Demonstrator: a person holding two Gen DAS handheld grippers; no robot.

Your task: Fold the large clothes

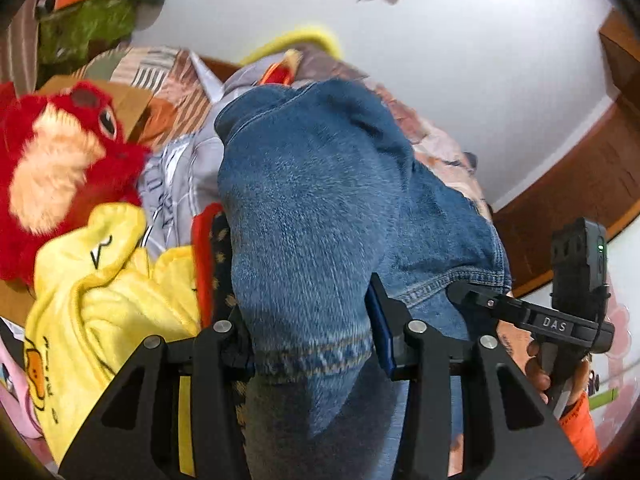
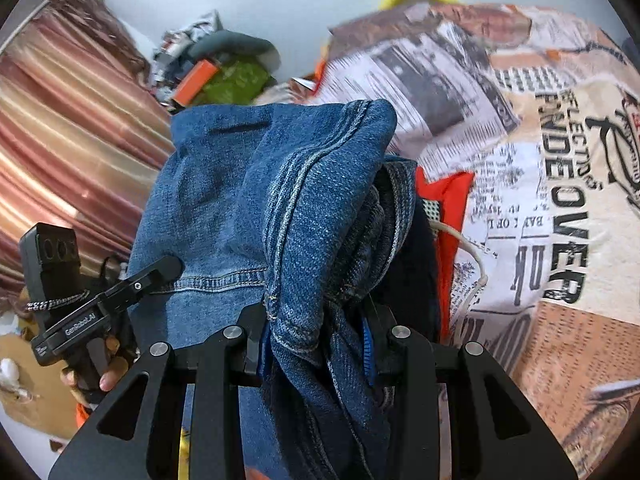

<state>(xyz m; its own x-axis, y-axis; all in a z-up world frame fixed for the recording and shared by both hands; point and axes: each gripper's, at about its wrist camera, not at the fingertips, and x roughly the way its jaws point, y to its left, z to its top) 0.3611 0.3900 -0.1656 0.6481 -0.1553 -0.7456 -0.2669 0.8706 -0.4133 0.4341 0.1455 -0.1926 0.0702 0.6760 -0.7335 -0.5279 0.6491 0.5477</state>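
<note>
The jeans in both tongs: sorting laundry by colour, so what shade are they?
The jeans are mid-blue faded denim with lighter stitched seams, clearest in the right wrist view.

1 pair of jeans (image 1: 320, 200), 2 hand-held grippers (image 1: 312, 344), 1 red plush toy (image 1: 60, 168), 1 yellow towel (image 1: 100, 288)

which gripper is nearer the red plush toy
Left. The left gripper, shut on the jeans, has the red plush toy close on its left. The right gripper sits beyond the jeans; its view shows no toy.
</note>
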